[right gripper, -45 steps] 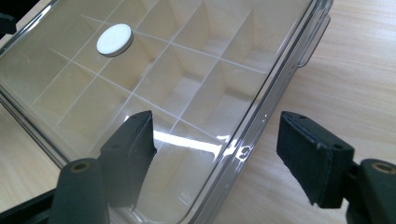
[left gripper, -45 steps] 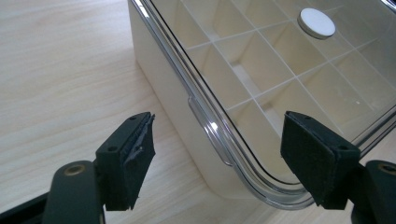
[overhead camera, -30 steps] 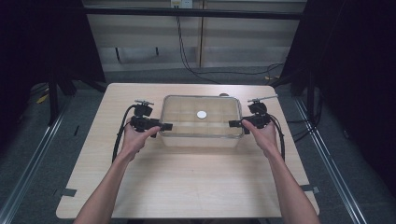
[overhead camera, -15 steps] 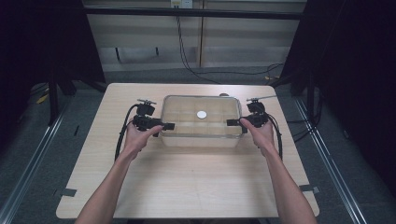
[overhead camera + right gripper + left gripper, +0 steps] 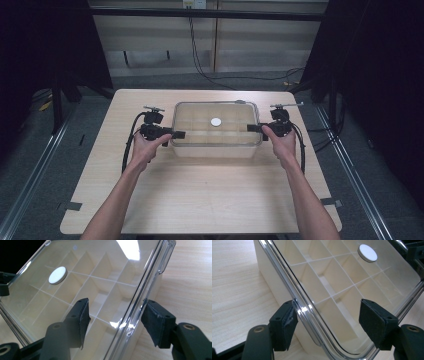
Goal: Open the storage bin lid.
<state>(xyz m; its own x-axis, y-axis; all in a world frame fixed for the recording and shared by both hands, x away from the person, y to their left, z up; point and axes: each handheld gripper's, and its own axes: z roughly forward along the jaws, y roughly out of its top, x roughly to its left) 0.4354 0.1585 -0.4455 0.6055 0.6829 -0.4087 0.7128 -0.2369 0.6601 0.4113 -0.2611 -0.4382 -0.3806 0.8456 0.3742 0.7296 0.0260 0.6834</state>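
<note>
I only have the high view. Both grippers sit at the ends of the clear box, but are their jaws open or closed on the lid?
Observer: The left gripper is open, its jaws straddling the lid's rim.
Operator: And the right one?
Observer: The right gripper is open too, one jaw over the lid, the other outside its edge.
Operator: What's inside the box?
Observer: White dividers split the box into compartments; those I can see look empty.

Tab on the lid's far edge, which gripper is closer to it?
Right. The right gripper is at the box's right end, near the tab; the left gripper is at the opposite end.
</note>
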